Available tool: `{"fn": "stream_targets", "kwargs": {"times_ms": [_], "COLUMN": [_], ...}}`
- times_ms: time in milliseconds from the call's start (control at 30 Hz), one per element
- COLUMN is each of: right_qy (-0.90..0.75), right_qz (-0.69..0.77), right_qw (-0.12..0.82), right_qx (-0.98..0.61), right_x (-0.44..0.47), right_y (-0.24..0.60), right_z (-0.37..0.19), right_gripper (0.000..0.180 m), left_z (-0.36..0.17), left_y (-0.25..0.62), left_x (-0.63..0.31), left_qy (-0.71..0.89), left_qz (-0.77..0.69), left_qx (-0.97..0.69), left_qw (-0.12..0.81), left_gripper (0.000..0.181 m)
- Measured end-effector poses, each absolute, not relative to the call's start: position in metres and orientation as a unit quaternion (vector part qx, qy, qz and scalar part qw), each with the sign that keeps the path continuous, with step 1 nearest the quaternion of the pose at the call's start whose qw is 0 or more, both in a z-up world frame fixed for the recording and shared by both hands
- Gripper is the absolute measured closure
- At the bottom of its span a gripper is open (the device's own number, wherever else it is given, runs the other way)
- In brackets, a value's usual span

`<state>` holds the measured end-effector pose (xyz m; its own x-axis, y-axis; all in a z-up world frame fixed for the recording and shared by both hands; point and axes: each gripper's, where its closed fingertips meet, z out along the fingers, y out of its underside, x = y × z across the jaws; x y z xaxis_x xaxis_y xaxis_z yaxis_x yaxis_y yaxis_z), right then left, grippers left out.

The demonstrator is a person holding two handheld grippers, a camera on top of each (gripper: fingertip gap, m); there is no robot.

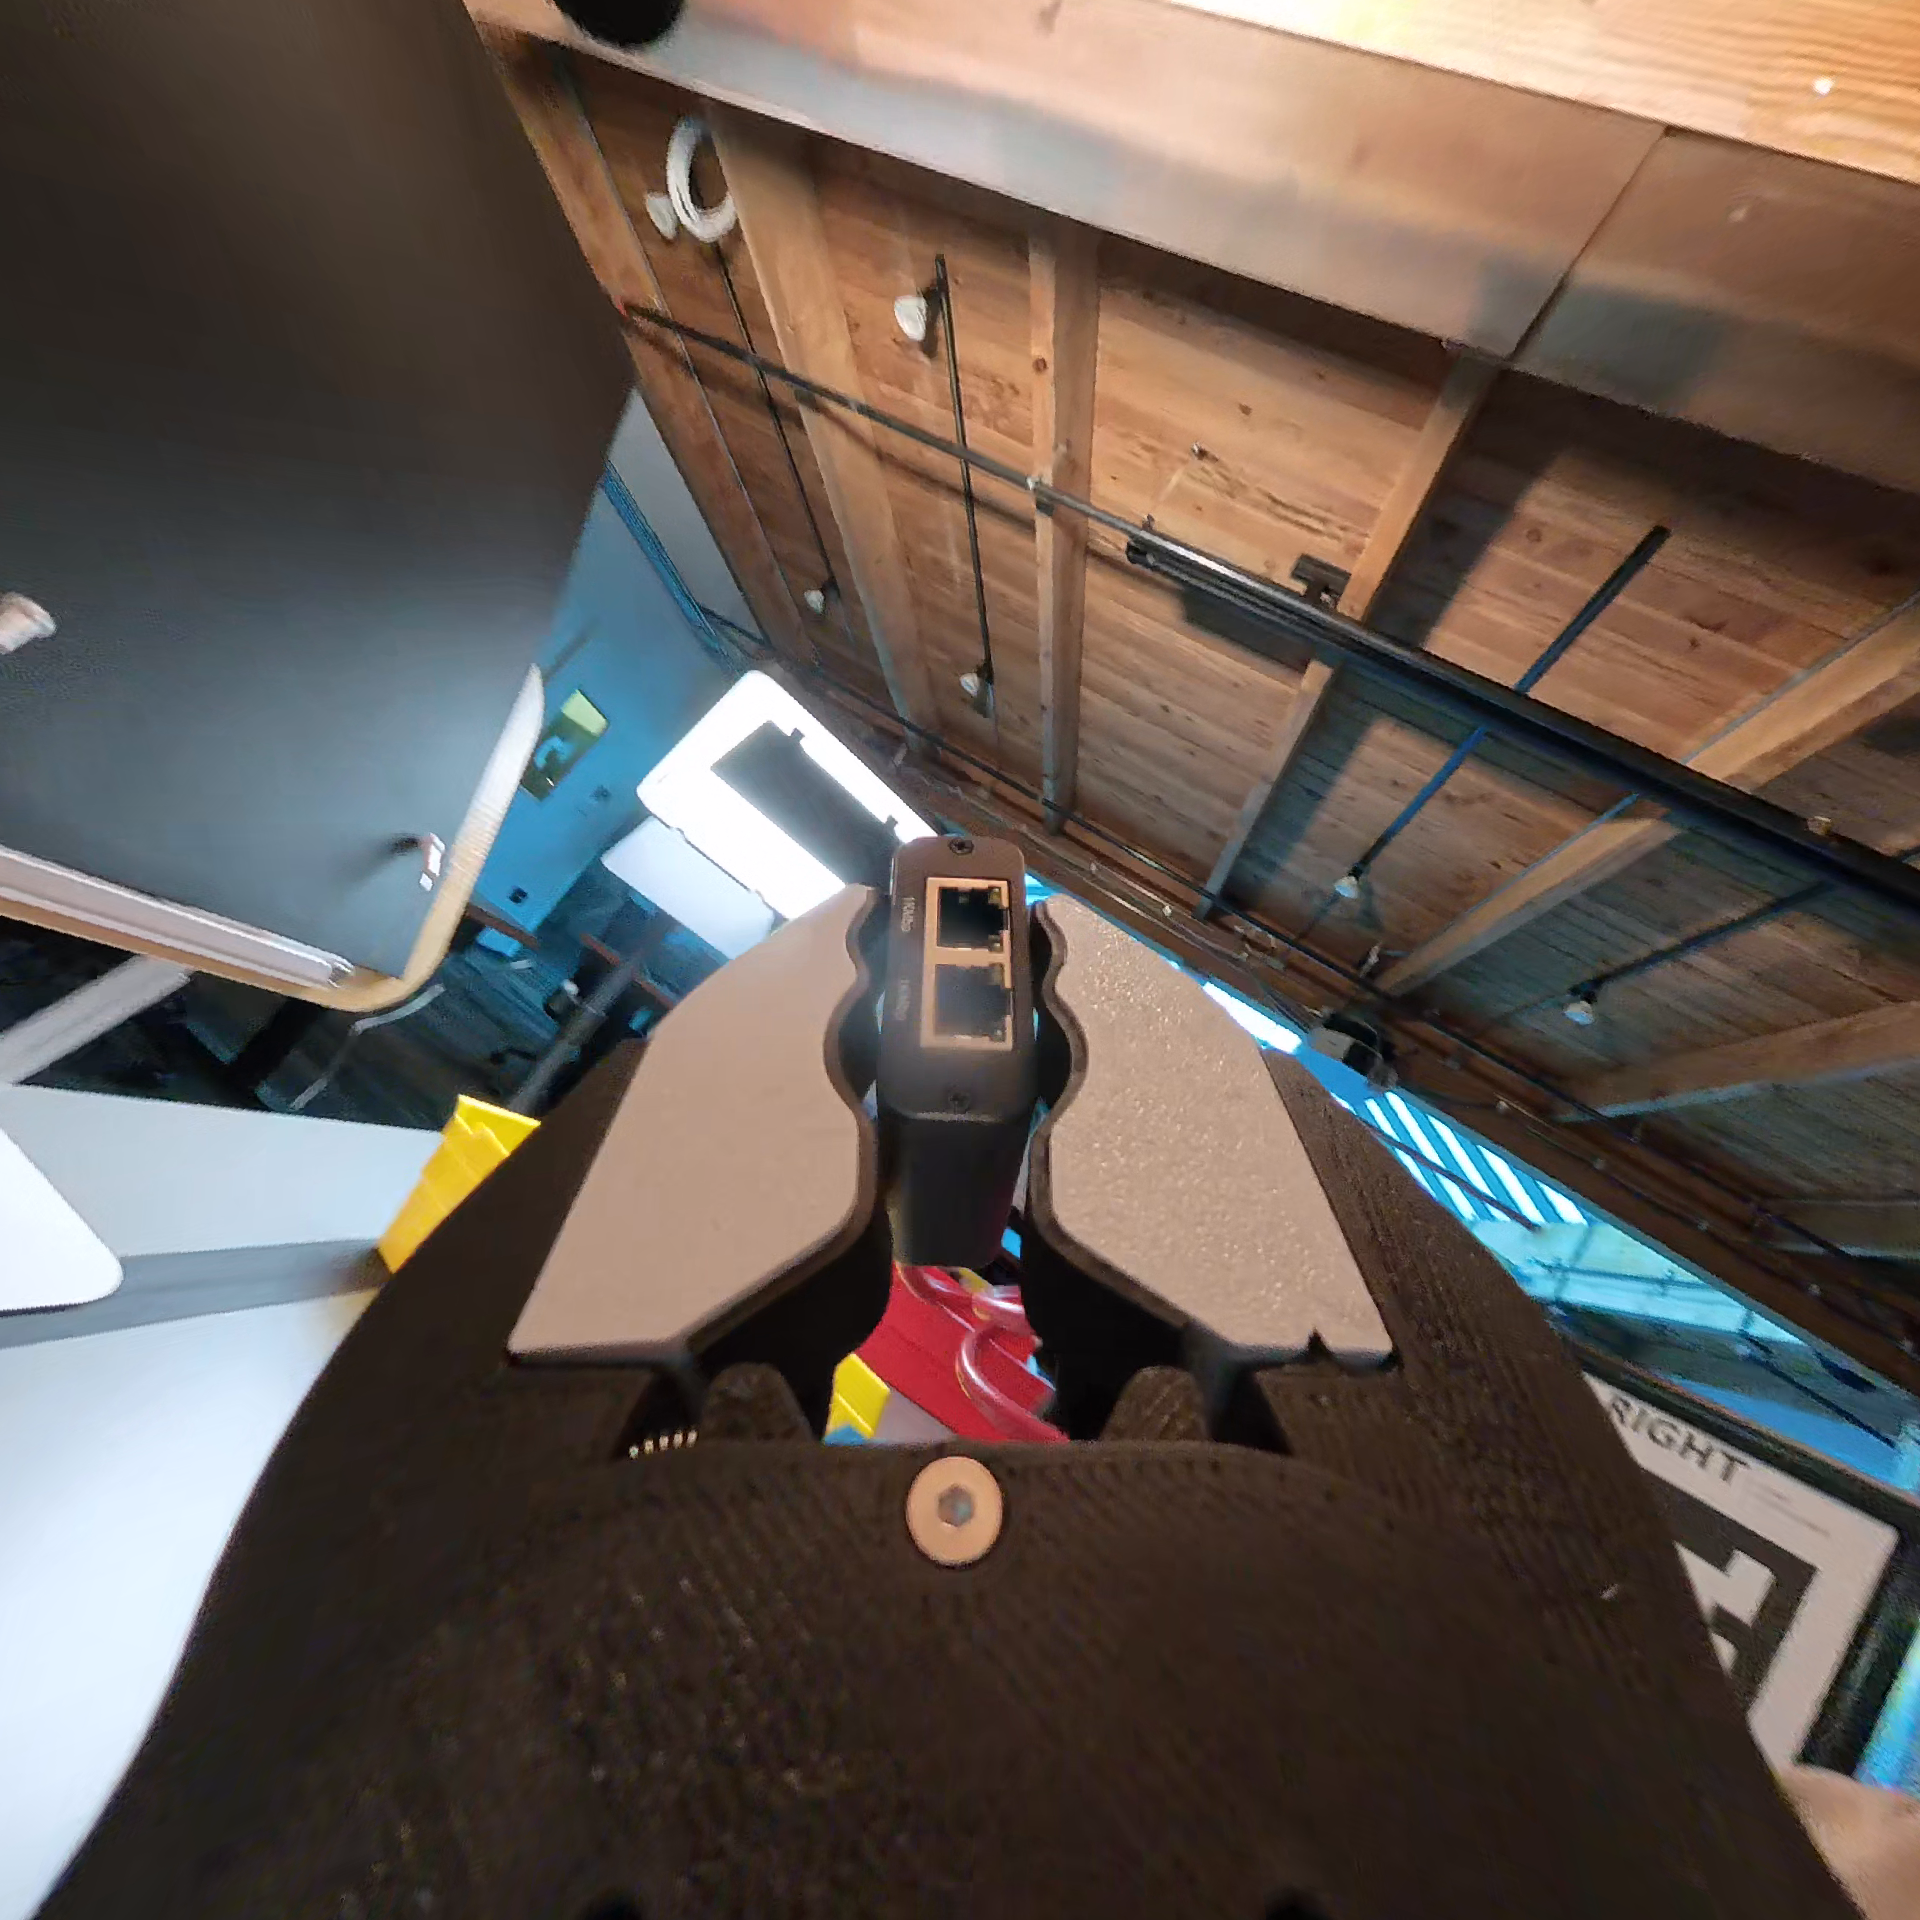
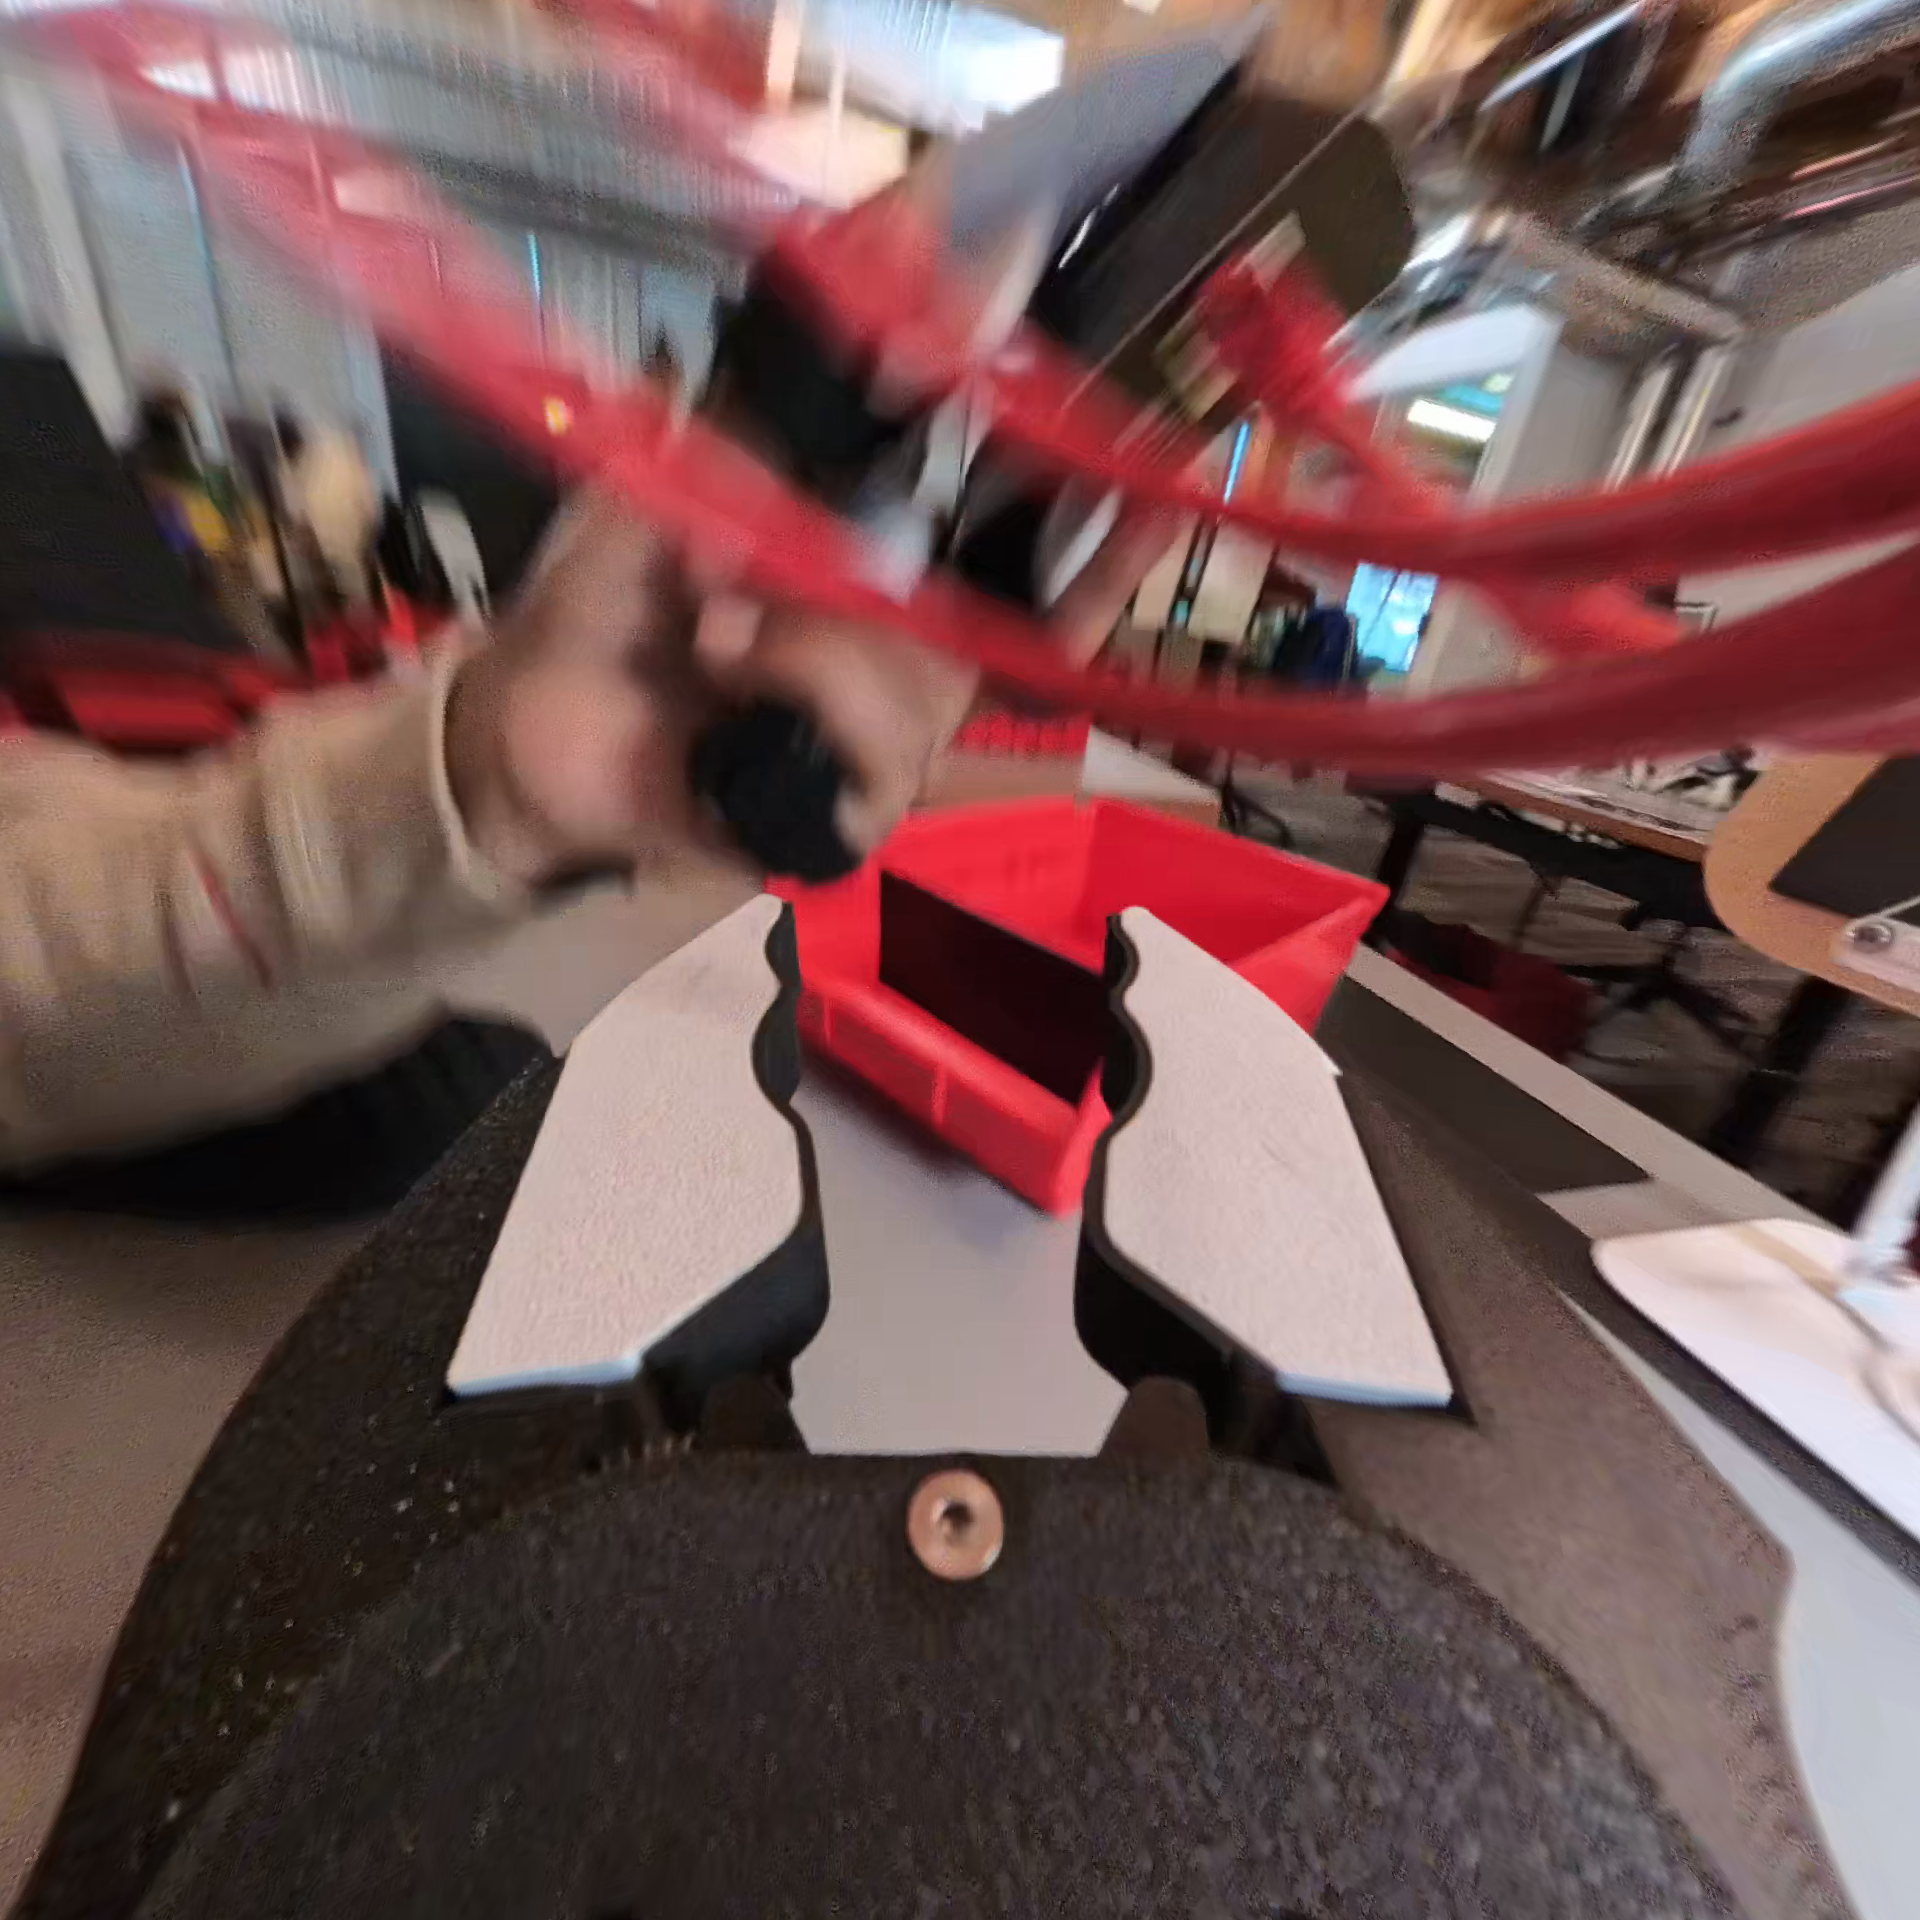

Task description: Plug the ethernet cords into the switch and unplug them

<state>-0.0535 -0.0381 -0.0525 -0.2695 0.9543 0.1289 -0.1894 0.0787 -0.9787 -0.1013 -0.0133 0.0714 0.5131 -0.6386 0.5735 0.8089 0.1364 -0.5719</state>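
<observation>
Your left gripper (image 1: 951, 997) holds the black switch (image 1: 956, 1023) aloft, jaws clamped on its sides; your right gripper (image 2: 945, 997), jaws apart, faces blurred red ethernet cords (image 2: 1351, 717) above a red bin (image 2: 1226, 883) on the worktop (image 2: 935, 1299)

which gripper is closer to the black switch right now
Left. The left gripper is clamped on the switch; the right gripper hangs open and empty, pointing at a red bin.

One switch (image 1: 956, 1023), two ports, one red bin (image 2: 1081, 935), several red cords (image 2: 1351, 717)
</observation>
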Motion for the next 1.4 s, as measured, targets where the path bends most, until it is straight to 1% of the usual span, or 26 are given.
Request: {"fn": "stream_targets", "kwargs": {"times_ms": [133, 200, 333, 500, 667, 800, 933, 1033, 1133, 1200, 1267, 1400], "right_qy": [-0.425, -0.396, -0.42, -0.448, -0.505, -0.555, -0.577, -0.593, -0.602, -0.61, -0.601, -0.562], "right_qz": [0.681, 0.708, 0.731, 0.733, 0.703, 0.671, 0.656, 0.655, 0.652, 0.645, 0.642, 0.667], "right_qw": [0.477, 0.467, 0.428, 0.398, 0.38, 0.374, 0.368, 0.352, 0.336, 0.334, 0.353, 0.377], "right_qx": [-0.357, -0.352, -0.325, -0.323, -0.325, -0.319, -0.319, -0.309, -0.315, -0.317, -0.32, -0.311], "right_x": [-0.028, -0.017, -0.006, 0.0, 0.005, 0.01, 0.014, 0.016, 0.013, 0.013, 0.011, 0.013], "right_y": [-0.013, -0.002, -0.003, 0.0, -0.004, -0.011, -0.014, -0.021, -0.023, -0.024, -0.02, -0.015], "right_z": [-0.001, 0.012, 0.018, 0.022, 0.021, 0.018, 0.018, 0.014, 0.008, 0.005, 0.007, 0.02], "right_gripper": [0.129, 0.137, 0.162, 0.163, 0.164, 0.166, 0.166, 0.165, 0.166, 0.166, 0.165, 0.16], "left_z": [0.059, 0.051, 0.047, 0.039, 0.024, 0.014, 0.013, 0.013, 0.013, 0.01, 0.012, 0.021], "left_y": [-0.004, 0.0, -0.001, -0.002, -0.007, -0.013, -0.014, -0.014, -0.02, -0.021, -0.017, -0.016], "left_x": [-0.065, -0.051, -0.031, -0.015, -0.006, -0.001, 0.003, 0.005, 0.012, 0.014, 0.012, 0.011], "left_qy": [-0.069, -0.053, 0.0, 0.102, 0.214, 0.272, 0.281, 0.283, 0.297, 0.316, 0.314, 0.293], "left_qz": [-0.514, -0.529, -0.538, -0.511, -0.406, -0.343, -0.333, -0.342, -0.362, -0.338, -0.307, -0.307], "left_qx": [-0.455, -0.462, -0.458, -0.509, -0.598, -0.641, -0.645, -0.639, -0.631, -0.632, -0.638, -0.633], "left_qw": [0.724, 0.71, 0.708, 0.685, 0.657, 0.631, 0.628, 0.628, 0.619, 0.621, 0.632, 0.647], "left_gripper": [0.155, 0.155, 0.155, 0.155, 0.153, 0.148, 0.149, 0.14, 0.147, 0.154, 0.154, 0.154]}}
